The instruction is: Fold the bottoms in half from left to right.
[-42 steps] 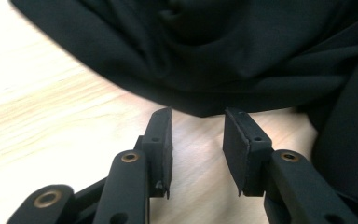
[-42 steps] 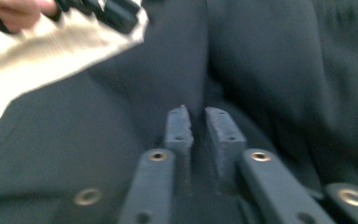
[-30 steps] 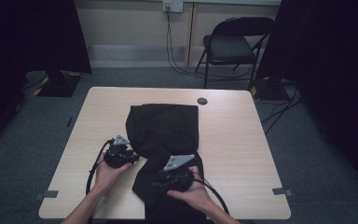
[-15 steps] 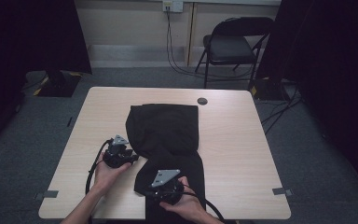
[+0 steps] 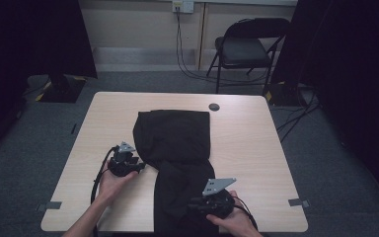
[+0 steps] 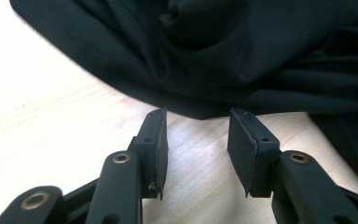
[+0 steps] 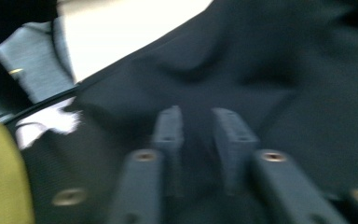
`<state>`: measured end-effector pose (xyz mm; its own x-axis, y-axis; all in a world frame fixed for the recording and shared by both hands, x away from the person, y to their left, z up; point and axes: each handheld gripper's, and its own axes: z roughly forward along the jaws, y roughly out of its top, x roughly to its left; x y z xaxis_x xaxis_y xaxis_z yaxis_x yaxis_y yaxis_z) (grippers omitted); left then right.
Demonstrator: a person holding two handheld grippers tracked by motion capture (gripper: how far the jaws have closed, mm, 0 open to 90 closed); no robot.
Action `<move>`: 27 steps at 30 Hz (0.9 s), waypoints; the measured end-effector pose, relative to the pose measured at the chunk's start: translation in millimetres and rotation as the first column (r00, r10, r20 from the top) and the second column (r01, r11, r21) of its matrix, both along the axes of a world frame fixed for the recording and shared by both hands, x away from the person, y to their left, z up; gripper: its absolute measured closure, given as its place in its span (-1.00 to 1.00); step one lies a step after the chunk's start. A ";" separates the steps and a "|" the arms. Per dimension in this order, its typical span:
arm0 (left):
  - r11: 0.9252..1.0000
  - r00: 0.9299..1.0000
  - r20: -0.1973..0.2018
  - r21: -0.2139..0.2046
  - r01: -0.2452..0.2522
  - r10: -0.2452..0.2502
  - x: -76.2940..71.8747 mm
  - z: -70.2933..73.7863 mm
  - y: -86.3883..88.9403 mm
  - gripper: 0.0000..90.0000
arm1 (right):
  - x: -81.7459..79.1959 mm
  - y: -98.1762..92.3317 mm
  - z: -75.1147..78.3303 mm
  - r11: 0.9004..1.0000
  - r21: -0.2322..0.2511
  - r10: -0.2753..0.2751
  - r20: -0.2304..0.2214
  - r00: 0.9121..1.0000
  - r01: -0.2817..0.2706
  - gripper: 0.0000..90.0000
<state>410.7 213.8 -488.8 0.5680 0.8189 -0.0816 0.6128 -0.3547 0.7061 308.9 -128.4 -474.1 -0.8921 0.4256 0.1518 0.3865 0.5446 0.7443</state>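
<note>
Black cloth (image 5: 177, 148) spread mid-table (image 5: 256, 148), lower part trailing to near edge. Left gripper (image 6: 198, 135) parted, empty, tips just short of cloth hem. Right gripper (image 7: 198, 140) over lower part, view blurred; jaws just opening, narrow gap, nothing visibly pinched. Risks: left jaws closing on bare wood, missing hem; right grabbing several layers, dragging cloth off near edge.

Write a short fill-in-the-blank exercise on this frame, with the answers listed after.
1. The garment on the table is ___ in colour.
2. The left gripper has its jaws ___, with bare wood between them.
3. Beyond the table stands a folding ___.
4. The right gripper hovers over the ___.

Answers: black; open; chair; garment
</note>
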 end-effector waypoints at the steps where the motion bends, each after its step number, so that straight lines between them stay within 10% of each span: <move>1: 1.000 1.000 0.013 -0.017 0.001 -0.001 -0.9 4.9 0.6 0.27 | 1.9 -2.8 3.6 1.000 0.012 -0.016 0.010 1.000 0.016 0.38; 8: 0.996 0.999 0.055 -0.090 0.004 0.001 18.5 26.7 -8.4 0.08 | 67.0 -21.0 26.3 0.956 0.147 -0.260 0.039 0.965 0.252 -0.02; 11: 0.995 0.998 0.059 -0.098 0.012 -0.007 31.1 25.4 -16.4 -0.05 | 117.4 -18.2 21.0 0.934 0.125 -0.342 0.040 0.939 0.335 -0.24; 18: 0.998 0.999 0.034 -0.065 -0.010 0.012 59.6 1.9 -31.5 -0.17 | 176.3 3.2 2.6 0.930 0.036 -0.366 0.033 0.930 0.365 -0.29; 22: 0.997 1.000 0.027 -0.075 0.000 0.002 62.1 -4.4 -37.4 0.45 | 181.6 10.2 -9.0 0.927 0.026 -0.375 0.017 0.927 0.374 0.25; 23: 0.997 0.999 0.054 -0.081 0.008 -0.004 62.6 -0.2 -38.4 0.74 | 179.6 13.5 -11.1 0.930 0.030 -0.368 0.056 0.928 0.367 0.84; 27: 0.995 0.993 0.119 -0.099 0.013 -0.001 70.0 34.6 -34.3 0.90 | 186.5 14.0 10.9 0.920 0.080 -0.389 0.071 0.918 0.384 0.94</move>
<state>480.7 179.5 -454.2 0.5839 0.8064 -0.0936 0.5202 -0.2832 0.8057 495.5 -114.3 -463.1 -0.6707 0.7317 0.1216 0.4919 0.3161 0.8112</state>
